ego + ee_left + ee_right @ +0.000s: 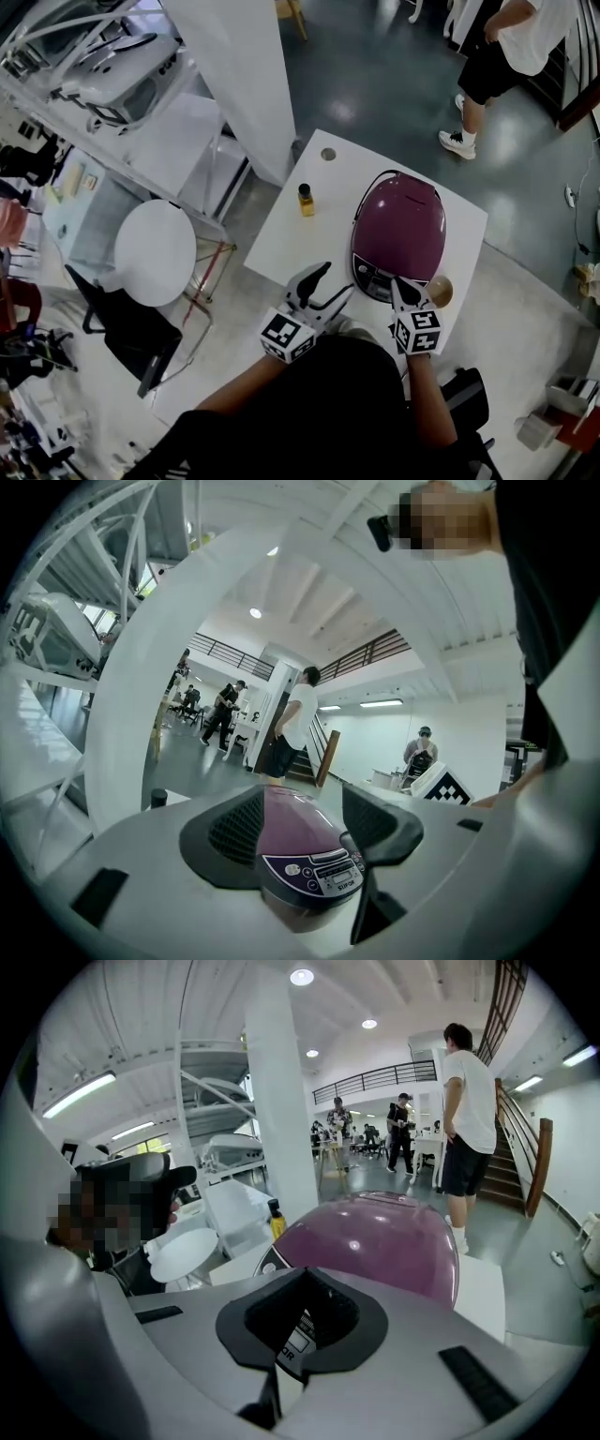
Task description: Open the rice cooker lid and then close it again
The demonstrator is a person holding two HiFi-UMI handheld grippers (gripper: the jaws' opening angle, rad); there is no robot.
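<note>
Purple cooker [398,230] on a white table [281,246], lid down, control panel turned toward the person. No gap visible between lid and body from above or in either gripper view.

Right gripper [403,291] at the cooker's front edge, tilted down, tips right over the control panel. Jaws pressed together, nothing clamped between them. In the right gripper view, only a strip of the panel's print visible through the small hollow behind the closed tips, with the purple dome rising just beyond. Actual contact with the panel not clear.

Left gripper [328,284] left of the cooker's front, near it but clear of it, roughly level. Jaws wide apart and empty. In the left gripper view, cooker framed in the gap between them, panel side nearest, not reached by either pad.

Small bottle [306,200] with dark cap and yellow contents upright left of the cooker, apart from it. Grey disc [328,154] flat on the table farther back, left of and behind the cooker. Tan round thing [439,291] just right of the cooker's front, beside the right gripper; nature hard to tell.

Round white stool [156,251] on the floor well left of the cooker, off the table. Standing person [506,52] in white shirt and dark shorts well beyond the cooker, on the grey floor.
</note>
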